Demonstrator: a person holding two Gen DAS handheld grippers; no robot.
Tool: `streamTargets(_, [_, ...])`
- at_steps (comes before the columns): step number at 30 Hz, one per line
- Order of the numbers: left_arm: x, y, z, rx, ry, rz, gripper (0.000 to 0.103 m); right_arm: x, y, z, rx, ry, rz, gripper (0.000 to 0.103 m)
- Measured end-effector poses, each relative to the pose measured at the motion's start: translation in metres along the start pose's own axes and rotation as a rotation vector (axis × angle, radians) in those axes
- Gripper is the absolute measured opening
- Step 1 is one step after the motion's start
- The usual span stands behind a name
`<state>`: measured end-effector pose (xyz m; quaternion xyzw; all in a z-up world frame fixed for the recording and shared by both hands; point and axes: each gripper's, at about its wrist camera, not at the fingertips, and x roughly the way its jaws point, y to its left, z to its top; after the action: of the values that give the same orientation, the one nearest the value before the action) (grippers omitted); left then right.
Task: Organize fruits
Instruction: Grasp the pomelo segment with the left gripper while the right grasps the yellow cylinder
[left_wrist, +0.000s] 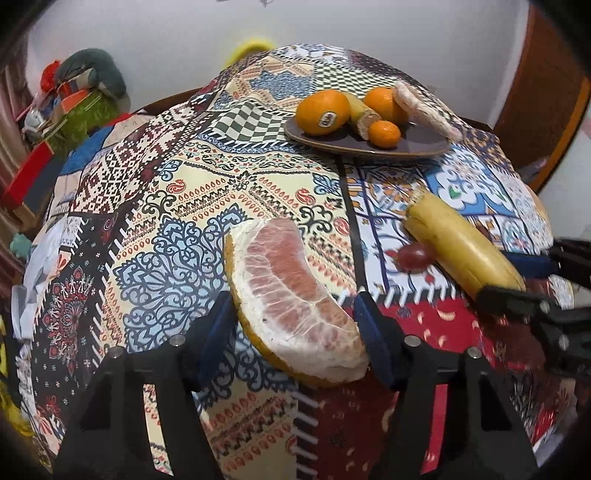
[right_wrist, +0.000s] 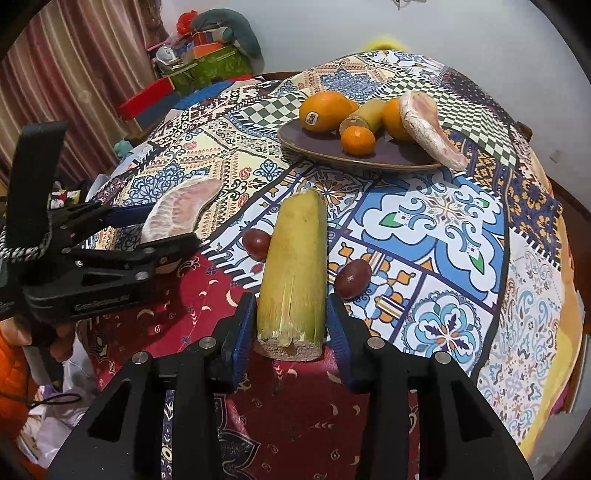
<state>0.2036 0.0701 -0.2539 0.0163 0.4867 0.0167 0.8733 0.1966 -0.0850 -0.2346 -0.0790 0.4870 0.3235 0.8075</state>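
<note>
Patterned tablecloth (left_wrist: 192, 192), plate (left_wrist: 417, 146), stickered orange (left_wrist: 323, 112) (label unreadable).

From my left wrist camera, the near end of the pomelo wedge (left_wrist: 291, 295) dips behind the right finger pad, so I cannot tell whether the pads touch it. The right gripper (left_wrist: 517, 277) is cut off by the right edge; its upper finger is smeared with blur. A grape (left_wrist: 413, 255) is partly hidden behind the sugarcane piece (left_wrist: 461, 243).

On the plate (right_wrist: 321, 153), the far orange (right_wrist: 393, 118) is half covered by a second pomelo wedge (right_wrist: 428, 129), and the sticker (right_wrist: 312, 119) on the near orange is too small to read.

At far left, the cluttered pile (right_wrist: 207, 59) is too blurred to itemise. The hand (right_wrist: 37, 332) holding the left gripper (right_wrist: 173, 229) is mostly out of frame.
</note>
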Motion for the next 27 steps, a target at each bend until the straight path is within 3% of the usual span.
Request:
streamTargets(9, [-0.029, -0.005, -0.028, 0.115, -0.022, -0.101, 0.054, -0.02, 0.002, -0.02, -0.006, 0.005, -0.014, 0.035])
streamTargets(16, [-0.024, -0.003, -0.022, 0.047, 0.033, -0.088, 0.056, -0.021, 0.001, -0.014, 0.002, 0.0, -0.008, 0.036])
streamTargets(27, [-0.003, -0.002, -0.015, -0.023, 0.052, -0.066, 0.057, -0.002, 0.001, 0.001, -0.008, 0.002, -0.011, 0.038])
